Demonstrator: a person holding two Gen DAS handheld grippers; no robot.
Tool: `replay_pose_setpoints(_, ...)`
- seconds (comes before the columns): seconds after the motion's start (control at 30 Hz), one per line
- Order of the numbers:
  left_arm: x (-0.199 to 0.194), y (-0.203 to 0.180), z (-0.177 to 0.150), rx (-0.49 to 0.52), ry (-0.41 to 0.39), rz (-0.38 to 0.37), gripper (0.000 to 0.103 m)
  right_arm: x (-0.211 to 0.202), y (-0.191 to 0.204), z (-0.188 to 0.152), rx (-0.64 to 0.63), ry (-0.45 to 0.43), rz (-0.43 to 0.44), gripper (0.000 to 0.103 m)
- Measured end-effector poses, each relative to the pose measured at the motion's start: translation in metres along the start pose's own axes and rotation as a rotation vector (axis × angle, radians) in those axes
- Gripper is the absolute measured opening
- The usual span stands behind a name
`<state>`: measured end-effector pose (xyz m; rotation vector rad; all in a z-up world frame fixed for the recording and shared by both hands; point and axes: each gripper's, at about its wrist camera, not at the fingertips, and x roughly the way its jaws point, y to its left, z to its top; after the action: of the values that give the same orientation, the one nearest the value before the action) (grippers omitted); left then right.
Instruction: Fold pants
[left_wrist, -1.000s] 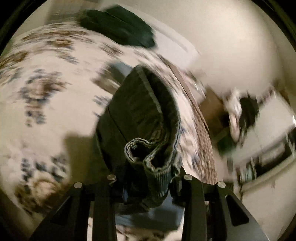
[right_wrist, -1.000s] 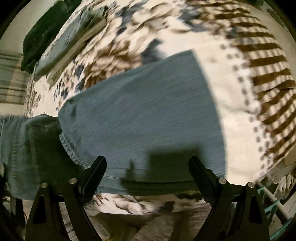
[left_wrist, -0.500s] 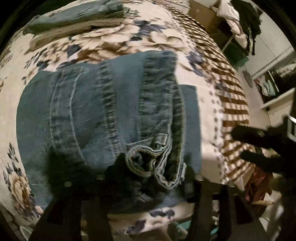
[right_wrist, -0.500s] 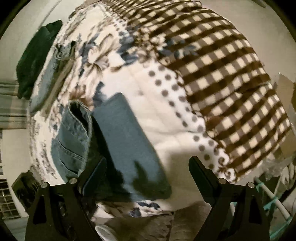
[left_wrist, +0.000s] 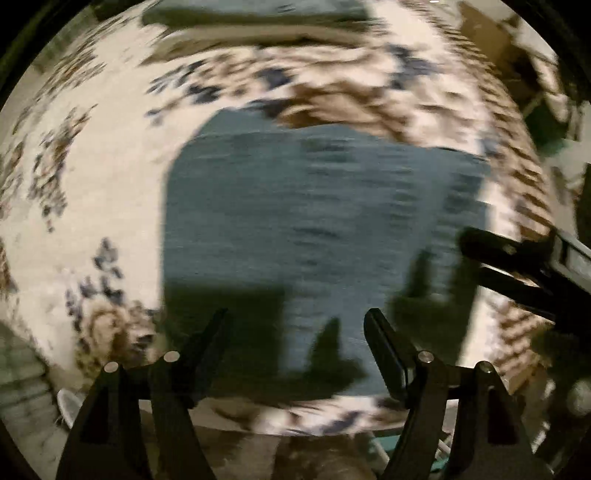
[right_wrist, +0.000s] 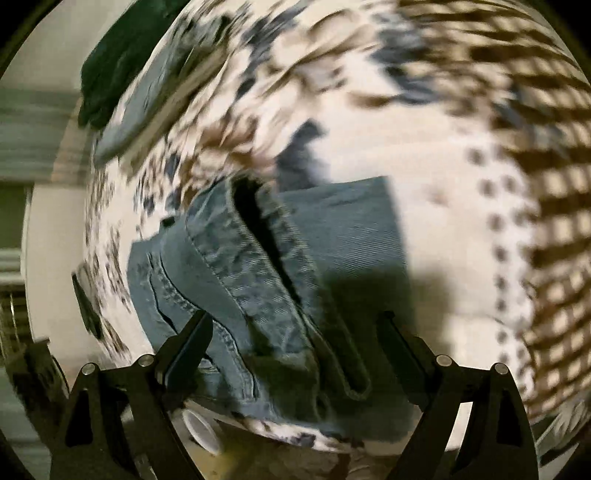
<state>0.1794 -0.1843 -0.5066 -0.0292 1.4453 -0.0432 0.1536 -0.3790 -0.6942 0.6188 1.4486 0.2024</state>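
Two pairs of black tongs are mine, one in each hand, and both stand open with nothing gripped. My left tongs (left_wrist: 295, 328) point straight down over the folded blue denim pants (left_wrist: 325, 229), which lie flat on the bed's cream quilt with brown and blue flowers (left_wrist: 110, 177); their jaws have just been opening, and the cloth now lies below them, free of the pads, with the tongs' shadows falling across it. The left view is badly blurred, so I cannot make out seams there. At that view's right edge my right tongs (left_wrist: 517, 266) reach in over the pants' right side. From the right wrist view, my right tongs (right_wrist: 295, 328) hang wide above the near end of the pants (right_wrist: 258, 280), where the stitched waistband gapes in a dark slit and a smoother folded layer shows beside it to the right. The quilt (right_wrist: 443, 184) turns to brown checks towards the right. Far off at the upper left, a stack of folded clothes (right_wrist: 147, 88) sits on the bed near a dark green garment (right_wrist: 110, 66).
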Motion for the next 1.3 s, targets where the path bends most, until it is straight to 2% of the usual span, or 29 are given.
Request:
replay_pose_setpoints(0.1,0.011,0.018,0.007,-0.016,-0.002,0.077,0.072,0.026,0.01,0.005,-0.06,0.034,-0.085,0.092)
replay_pose_setpoints(0.2,0.013,0.028,0.011,-0.032,-0.005,0.107,0.072,0.034,0.012,0.005,-0.06,0.022,-0.109,0.092)
replay_pose_setpoints(0.27,0.013,0.032,0.011,-0.044,-0.008,0.112,0.072,0.034,0.015,0.002,-0.061,0.005,-0.096,0.078)
replay_pose_setpoints(0.3,0.014,0.033,0.011,-0.048,-0.008,0.112,0.072,0.035,0.017,-0.001,-0.063,0.006,-0.087,0.062)
replay_pose_setpoints(0.33,0.013,0.035,0.011,-0.052,-0.007,0.111,0.072,0.037,0.022,-0.004,-0.071,0.004,-0.098,0.051)
replay_pose_setpoints(0.47,0.012,0.034,0.011,-0.067,0.002,0.098,0.072,0.037,0.037,-0.011,-0.112,-0.038,-0.172,0.036)
replay_pose_setpoints(0.53,0.008,0.035,0.011,-0.073,-0.002,0.09,0.072,0.03,0.042,-0.013,-0.112,-0.06,-0.19,0.022)
replay_pose_setpoints(0.7,-0.012,0.037,0.016,-0.085,-0.035,0.075,0.072,0.0,0.049,-0.022,-0.093,-0.11,-0.195,0.017)
replay_pose_setpoints(0.83,-0.027,0.047,0.021,-0.106,-0.075,0.06,0.072,-0.043,0.032,-0.026,-0.022,-0.175,-0.206,0.016)
replay_pose_setpoints(1.03,-0.02,0.053,0.036,-0.146,-0.068,0.009,0.072,-0.095,-0.029,-0.024,0.099,-0.217,-0.29,0.016)
replay_pose_setpoints(1.23,-0.003,0.043,0.056,-0.171,-0.053,-0.081,0.072,-0.099,-0.097,-0.033,0.186,-0.185,-0.357,0.015)
replay_pose_setpoints(1.3,0.003,0.039,0.065,-0.168,-0.051,-0.108,0.072,-0.091,-0.114,-0.033,0.231,-0.173,-0.346,0.016)
